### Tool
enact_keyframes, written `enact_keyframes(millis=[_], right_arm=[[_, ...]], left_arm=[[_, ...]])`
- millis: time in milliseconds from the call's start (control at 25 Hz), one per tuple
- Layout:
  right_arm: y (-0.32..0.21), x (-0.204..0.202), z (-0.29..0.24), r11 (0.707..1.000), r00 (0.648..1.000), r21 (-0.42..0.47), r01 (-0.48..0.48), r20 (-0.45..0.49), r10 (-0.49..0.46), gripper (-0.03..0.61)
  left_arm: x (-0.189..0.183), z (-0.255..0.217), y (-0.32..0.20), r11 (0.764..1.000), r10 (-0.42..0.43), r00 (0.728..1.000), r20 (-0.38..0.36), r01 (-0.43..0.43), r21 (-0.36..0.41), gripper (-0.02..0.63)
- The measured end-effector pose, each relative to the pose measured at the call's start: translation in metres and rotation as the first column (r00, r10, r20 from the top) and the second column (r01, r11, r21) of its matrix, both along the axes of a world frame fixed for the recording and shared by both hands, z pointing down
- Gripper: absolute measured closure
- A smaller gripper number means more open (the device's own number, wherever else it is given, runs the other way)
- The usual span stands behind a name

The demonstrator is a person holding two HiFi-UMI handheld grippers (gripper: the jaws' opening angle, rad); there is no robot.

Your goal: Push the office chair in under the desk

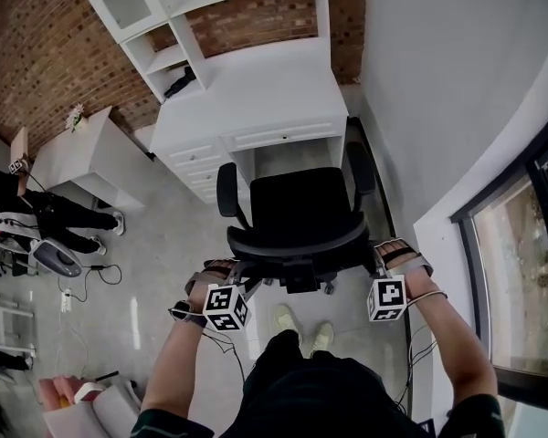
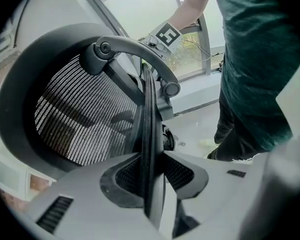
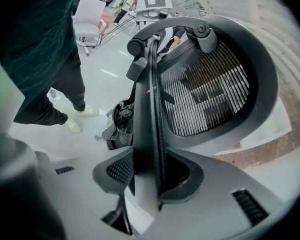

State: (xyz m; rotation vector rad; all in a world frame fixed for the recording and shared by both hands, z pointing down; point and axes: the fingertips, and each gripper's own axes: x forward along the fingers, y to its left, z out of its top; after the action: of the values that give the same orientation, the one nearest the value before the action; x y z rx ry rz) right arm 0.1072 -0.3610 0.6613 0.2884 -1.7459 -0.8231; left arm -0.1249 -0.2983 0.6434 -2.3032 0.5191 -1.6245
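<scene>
Left gripper (image 2: pixel 149 176), right gripper (image 3: pixel 149 176), gripping chair (image 1: pixel 301 210) (backrest rim (image 2: pixel 148 104))

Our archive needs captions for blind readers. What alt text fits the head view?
Seen from above, a person clamps the left hand-held gripper and right hand-held gripper on the backrest of a black office chair. It faces a white desk, seat not yet under it.

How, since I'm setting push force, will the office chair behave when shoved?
The office chair probably rolls readily over the smooth floor. Its mesh back may flex, though the rim clamped in the jaws looks stiff.
</scene>
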Motion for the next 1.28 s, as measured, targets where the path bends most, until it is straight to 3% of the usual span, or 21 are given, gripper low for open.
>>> enact_keyframes(millis=[720, 1280], right_arm=[[-0.091, -0.034, 0.001, 0.999, 0.999, -0.020, -0.038, -0.010, 0.038, 0.443], [-0.125, -0.060, 0.000, 0.998, 0.998, -0.013, -0.066, -0.008, 0.066, 0.443]], left_arm=[[-0.036, 0.000, -0.096, 0.999, 0.026, 1.000, -0.001, -0.026, -0.029, 0.494], [-0.063, 0.001, -0.137, 0.998, 0.054, 0.999, -0.001, -0.054, -0.045, 0.494]])
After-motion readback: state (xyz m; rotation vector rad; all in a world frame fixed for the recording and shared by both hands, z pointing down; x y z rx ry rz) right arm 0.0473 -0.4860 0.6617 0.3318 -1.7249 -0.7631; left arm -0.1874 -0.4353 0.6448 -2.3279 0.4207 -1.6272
